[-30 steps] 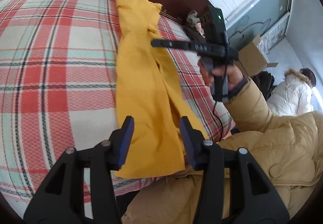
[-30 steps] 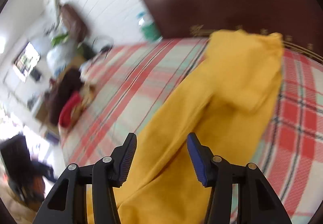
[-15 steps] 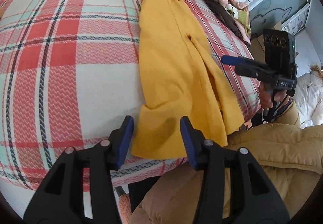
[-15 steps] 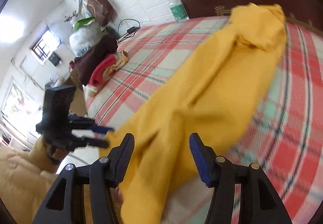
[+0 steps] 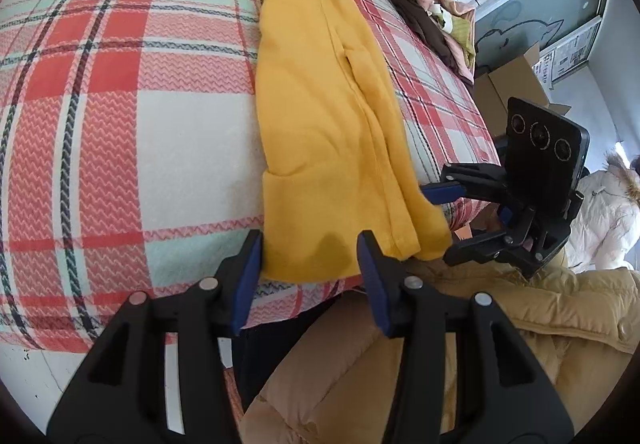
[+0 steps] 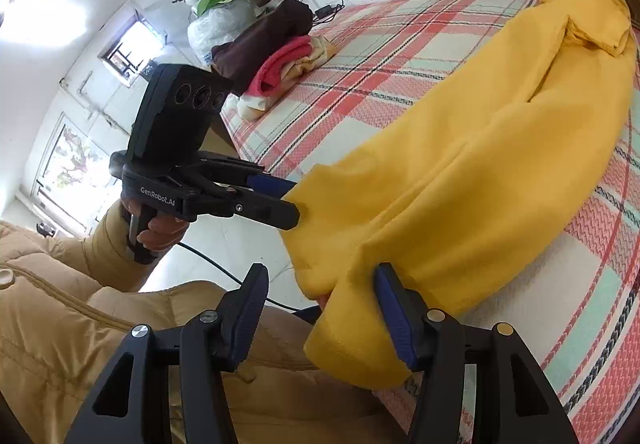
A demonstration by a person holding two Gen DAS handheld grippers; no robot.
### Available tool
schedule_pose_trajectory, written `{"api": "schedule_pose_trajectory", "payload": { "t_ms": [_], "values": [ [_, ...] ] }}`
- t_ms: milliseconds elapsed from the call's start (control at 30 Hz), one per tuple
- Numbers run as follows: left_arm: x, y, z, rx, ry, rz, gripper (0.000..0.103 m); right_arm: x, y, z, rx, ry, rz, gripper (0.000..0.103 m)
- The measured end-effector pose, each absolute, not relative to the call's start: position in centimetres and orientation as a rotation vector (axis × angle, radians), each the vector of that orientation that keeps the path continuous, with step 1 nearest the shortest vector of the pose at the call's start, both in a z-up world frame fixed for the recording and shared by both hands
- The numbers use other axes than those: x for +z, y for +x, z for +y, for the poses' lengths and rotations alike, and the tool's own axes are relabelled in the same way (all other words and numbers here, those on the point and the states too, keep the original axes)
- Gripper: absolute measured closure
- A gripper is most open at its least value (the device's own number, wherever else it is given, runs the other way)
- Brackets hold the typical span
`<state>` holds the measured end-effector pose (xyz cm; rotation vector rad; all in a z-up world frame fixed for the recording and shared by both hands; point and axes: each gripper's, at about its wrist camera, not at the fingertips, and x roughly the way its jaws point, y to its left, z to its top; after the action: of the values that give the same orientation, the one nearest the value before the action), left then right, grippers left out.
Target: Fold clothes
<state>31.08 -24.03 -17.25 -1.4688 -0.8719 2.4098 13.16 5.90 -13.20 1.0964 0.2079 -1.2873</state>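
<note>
The plaid bed carries the yellow garment lengthwise, its hem at the near edge. My left gripper and right gripper both hang at that hem, jaws wide apart, gripping nothing.

The left black hand-held gripper with blue pads has its jaws spread wide, fingers level. The right black hand-held gripper with blue pads is likewise spread wide. Tan padded-jacket sleeves show; the left hand grips its handle.
</note>
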Motion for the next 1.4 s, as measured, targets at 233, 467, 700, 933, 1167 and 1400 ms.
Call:
{"api": "schedule_pose_trajectory", "payload": {
  "t_ms": [233, 467, 700, 933, 1167, 1400],
  "values": [
    [-17.8, 30.2, -24.2, 2.377, -1.465, -0.911, 0.054, -13.3, 10.4, 11.1, -1.435, 1.171, 0.024, 0.045],
    [-17.8, 29.4, -23.4, 2.396, -1.516, -0.872, 0.081, -15.5, 12.1, 9.6, -1.408, 1.231, 0.090, 0.045],
    [-17.2, 28.9, -23.7, 2.285, -1.489, -1.035, 0.090, -15.8, 11.4, 9.8, -1.439, 1.242, 0.031, 0.087],
    [-13.1, 26.0, -24.9, 2.181, -1.342, -1.148, 0.090, -12.0, 7.9, 11.0, -1.393, 1.158, -0.225, 0.089],
    [-9.4, 18.8, -27.7, 2.214, -1.312, -1.178, 0.090, -8.3, 1.4, 10.6, -1.443, 1.092, -0.337, 0.089],
    [-11.3, 11.9, -30.1, 2.211, -1.403, -1.258, 0.090, -9.0, -6.5, 9.1, -1.503, 1.191, -0.384, 0.086]
  ]
}}
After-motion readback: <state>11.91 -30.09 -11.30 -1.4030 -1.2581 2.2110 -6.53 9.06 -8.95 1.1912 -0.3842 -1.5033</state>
